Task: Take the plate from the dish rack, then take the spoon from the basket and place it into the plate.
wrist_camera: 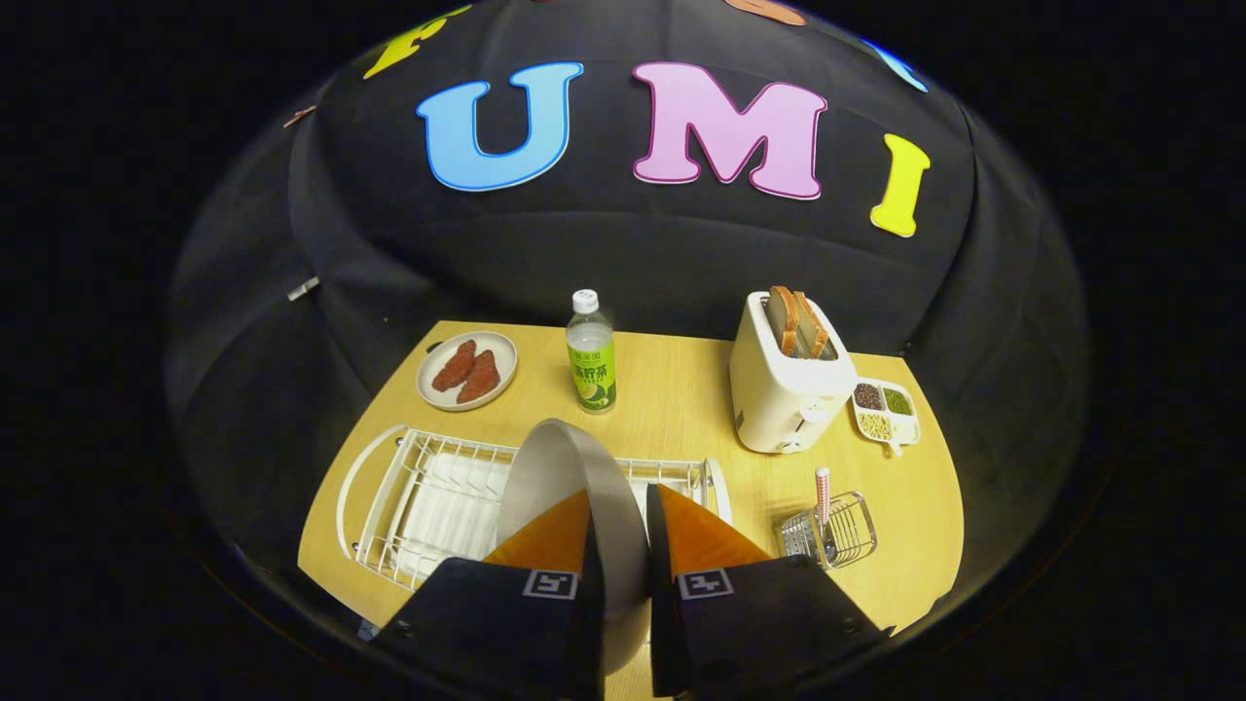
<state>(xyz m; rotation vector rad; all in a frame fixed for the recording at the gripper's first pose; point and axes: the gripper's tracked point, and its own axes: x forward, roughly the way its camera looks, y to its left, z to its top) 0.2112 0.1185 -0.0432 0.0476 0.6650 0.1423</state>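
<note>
One plate point(560, 477) is held edge-on between the fingers of the tool point(620, 516) — both fingers are pressed against it, nearly closed, and it is raised above the white dish rack point(428, 497). One spoon point(824, 501) is seen standing upright in the wire basket point(839, 531), just beside the tool and apart from it. On the worktop point(681, 399) beyond are counted: one bottle point(591, 355), one toaster point(784, 389) with two bread slices — one small dish point(467, 370) with two reddish pieces, one three-part tray point(886, 409).
</note>
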